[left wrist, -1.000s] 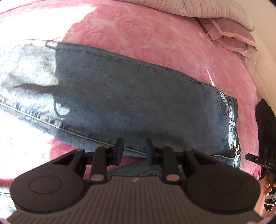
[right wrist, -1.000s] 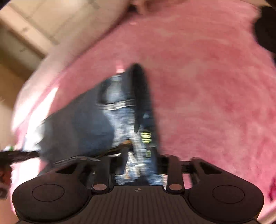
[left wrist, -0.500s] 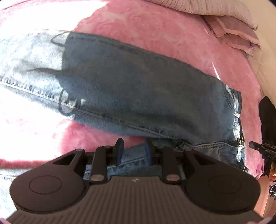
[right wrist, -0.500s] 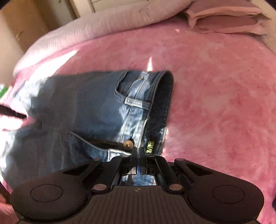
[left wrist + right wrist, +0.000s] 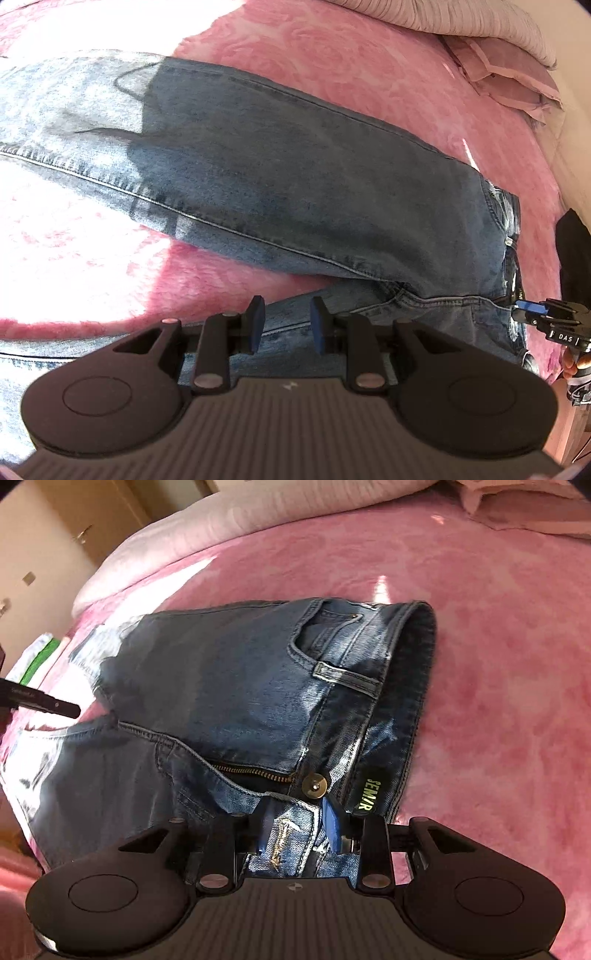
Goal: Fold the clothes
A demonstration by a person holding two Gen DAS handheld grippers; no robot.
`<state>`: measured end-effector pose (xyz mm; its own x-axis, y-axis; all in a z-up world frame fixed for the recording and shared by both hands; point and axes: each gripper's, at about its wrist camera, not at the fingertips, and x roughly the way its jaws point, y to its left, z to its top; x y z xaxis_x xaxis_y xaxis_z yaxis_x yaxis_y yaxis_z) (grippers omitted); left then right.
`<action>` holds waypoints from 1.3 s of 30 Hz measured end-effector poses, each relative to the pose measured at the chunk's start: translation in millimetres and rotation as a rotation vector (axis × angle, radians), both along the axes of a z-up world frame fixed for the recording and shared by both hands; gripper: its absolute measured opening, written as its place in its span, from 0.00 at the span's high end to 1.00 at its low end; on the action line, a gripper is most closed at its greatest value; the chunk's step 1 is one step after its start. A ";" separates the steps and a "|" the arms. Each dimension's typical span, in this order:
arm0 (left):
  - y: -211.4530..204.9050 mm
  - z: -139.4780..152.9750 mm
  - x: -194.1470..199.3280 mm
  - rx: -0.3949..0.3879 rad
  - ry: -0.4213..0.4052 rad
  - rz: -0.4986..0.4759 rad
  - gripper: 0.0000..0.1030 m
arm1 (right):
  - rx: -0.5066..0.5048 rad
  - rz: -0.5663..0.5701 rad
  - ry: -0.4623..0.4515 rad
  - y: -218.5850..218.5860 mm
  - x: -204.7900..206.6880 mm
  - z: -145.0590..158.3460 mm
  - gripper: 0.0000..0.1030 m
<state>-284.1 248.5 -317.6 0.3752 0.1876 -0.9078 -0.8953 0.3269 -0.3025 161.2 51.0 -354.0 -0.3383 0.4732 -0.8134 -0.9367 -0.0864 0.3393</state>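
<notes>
Blue jeans (image 5: 295,192) lie lengthwise across the pink bed cover, legs to the left, waist to the right. My left gripper (image 5: 287,321) is open just above the near leg, close to the crotch seam, with nothing between its fingers. In the right wrist view the waistband (image 5: 402,686) faces me, with the brass button (image 5: 314,785), the open zip and a yellow-lettered label (image 5: 367,788). My right gripper (image 5: 299,825) is open at the fly, and a flap of denim lies between its blue pads (image 5: 332,823). Sunlight bleaches the far leg ends.
The pink fleece cover (image 5: 332,62) spreads all round the jeans. Pillows (image 5: 506,70) and a grey quilt sit at the head of the bed. A black garment (image 5: 572,254) lies past the waist. A green and white item (image 5: 40,653) sits at the bed's left edge, near a wooden wardrobe.
The right gripper was shut at the fly half a second ago and now stands open. The left gripper has stayed open and drawn back, so the near leg and crotch seam show.
</notes>
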 end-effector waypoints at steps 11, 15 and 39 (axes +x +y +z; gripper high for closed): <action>-4.0 -0.6 13.9 -0.006 -0.016 -0.037 0.80 | 0.023 0.056 -0.074 -7.6 4.1 15.3 0.96; -4.2 -0.9 20.4 0.002 -0.011 -0.054 0.80 | 0.017 -0.028 -0.170 -7.2 -11.1 17.0 0.97; 39.6 -42.8 208.8 0.157 0.097 -0.432 0.80 | 0.051 -0.039 -0.394 107.1 -54.2 -11.2 0.85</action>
<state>-75.4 288.1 -360.4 0.3640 0.1706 -0.9156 -0.6888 0.7110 -0.1414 107.1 158.2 -365.2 0.0147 0.5227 -0.8524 -0.9972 -0.0551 -0.0510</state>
